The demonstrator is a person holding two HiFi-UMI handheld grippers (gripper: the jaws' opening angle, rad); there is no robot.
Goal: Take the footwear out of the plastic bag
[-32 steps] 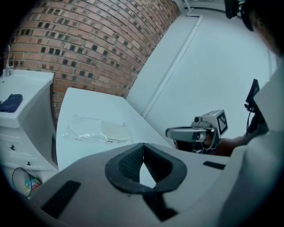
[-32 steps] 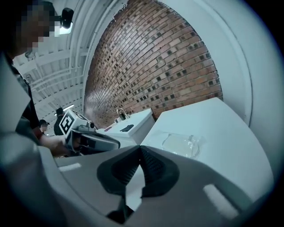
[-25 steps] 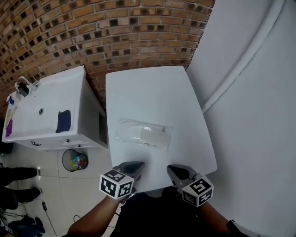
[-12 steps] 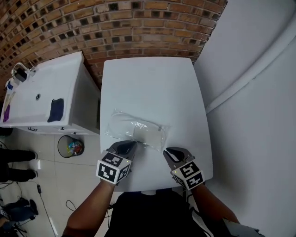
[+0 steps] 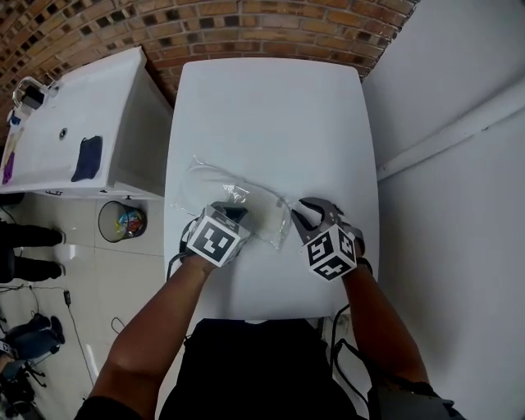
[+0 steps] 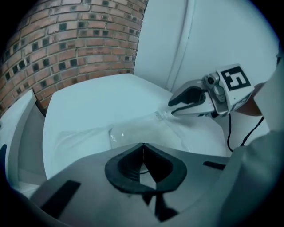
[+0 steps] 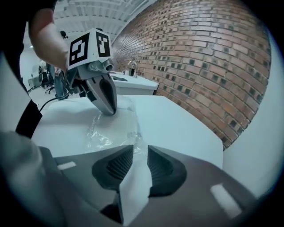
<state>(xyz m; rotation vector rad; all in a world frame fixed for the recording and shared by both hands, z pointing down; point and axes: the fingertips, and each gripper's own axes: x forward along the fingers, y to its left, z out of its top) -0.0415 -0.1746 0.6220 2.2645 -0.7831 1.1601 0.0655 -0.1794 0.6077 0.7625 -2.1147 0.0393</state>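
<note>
A clear plastic bag [image 5: 205, 184] lies crosswise on the white table [image 5: 271, 107]. The footwear [image 5: 262, 217] inside shows only as a pale shape, hard to make out. My left gripper [image 5: 235, 215] is shut, and its tip rests on the bag's near side. The right gripper view shows that tip [image 7: 108, 108] touching the crinkled film [image 7: 111, 128]. My right gripper [image 5: 302, 215] is at the bag's right end. Its jaws have just been opening and stand apart [image 7: 140, 148], with the bag's edge at their mouth and nothing pressed. In the left gripper view, the bag [image 6: 133, 131] lies just past my shut jaws [image 6: 143, 146].
A white sink cabinet [image 5: 74, 139] stands left of the table, with a waste bin [image 5: 121, 221] on the floor beside it. A brick wall [image 5: 205, 25] runs behind and a white wall [image 5: 451, 164] is on the right. A person's feet [image 5: 33, 246] show at far left.
Both grippers have moved forward from the table's near edge to the bag. The right gripper has rolled and its jaws have opened. The left stays shut.
</note>
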